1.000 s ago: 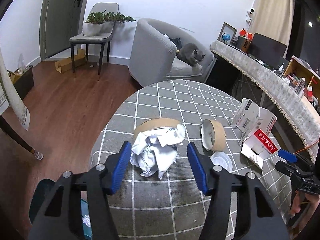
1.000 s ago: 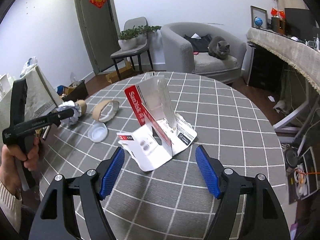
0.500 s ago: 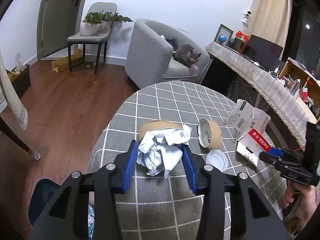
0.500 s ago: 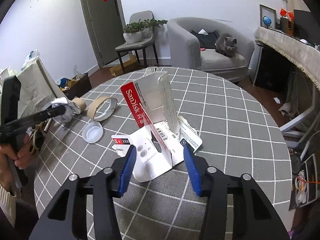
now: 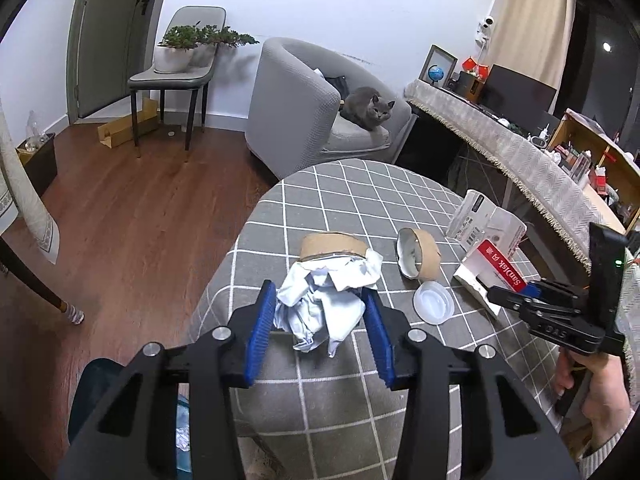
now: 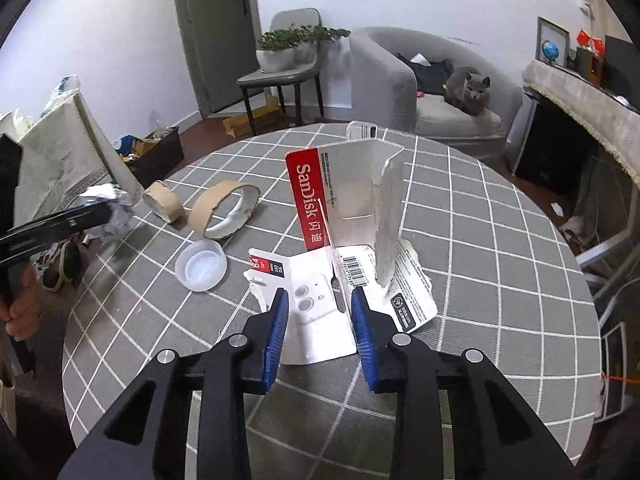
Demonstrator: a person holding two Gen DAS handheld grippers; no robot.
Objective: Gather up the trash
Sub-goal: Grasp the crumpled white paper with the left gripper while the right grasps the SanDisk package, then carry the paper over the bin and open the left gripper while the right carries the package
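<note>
- Left wrist view: crumpled paper wad (image 5: 326, 306) sits near the table's (image 5: 328, 196) 7 o'clock edge, clamped between the left gripper's (image 5: 320, 322) 2 blue pads.
- Right wrist view: torn SanDisk card package (image 6: 340, 240) lies at table centre; the right gripper (image 6: 320, 326) has just been closing, its pads pressing the package's near flap.
- 2 cardboard tape rings (image 6: 224, 216) and a clear plastic lid (image 6: 201, 265) lie at 10 o'clock of the package.

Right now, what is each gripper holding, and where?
Left gripper: crumpled paper wad, pinched at its sides. Right gripper: torn SanDisk package, gripped at its near flap.
</note>
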